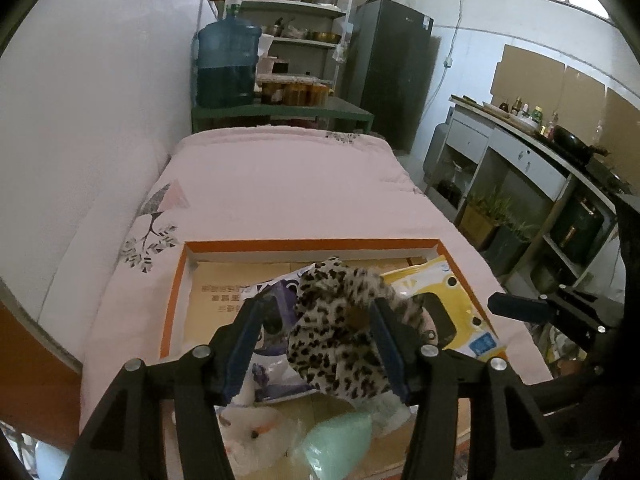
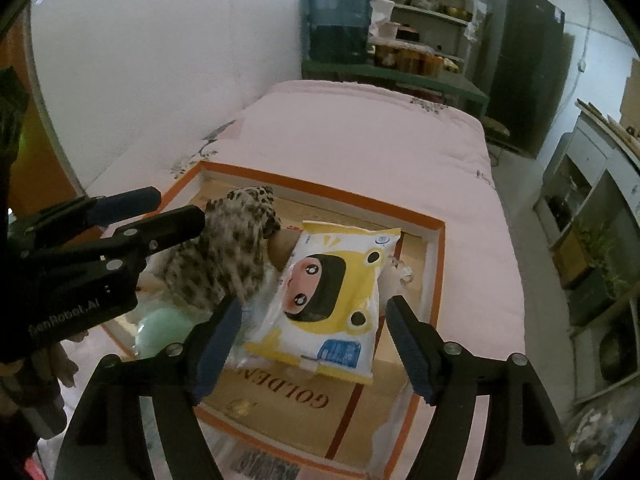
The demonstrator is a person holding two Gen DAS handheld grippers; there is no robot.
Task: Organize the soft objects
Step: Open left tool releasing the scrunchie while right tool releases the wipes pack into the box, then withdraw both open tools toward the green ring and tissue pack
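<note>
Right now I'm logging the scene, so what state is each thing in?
left hand-held gripper: open around the leopard-print soft item, contact unclear
right hand-held gripper: open, hovering over the yellow wipes pack
leopard-print soft item: bunched up, inside box
yellow wipes pack: lying flat, face up
orange-rimmed box: open

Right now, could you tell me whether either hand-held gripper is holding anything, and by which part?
The left hand-held gripper has the leopard-print fabric piece between its open fingers; a firm pinch cannot be told. The right hand-held gripper is open above the yellow wipes pack, holding nothing.
</note>
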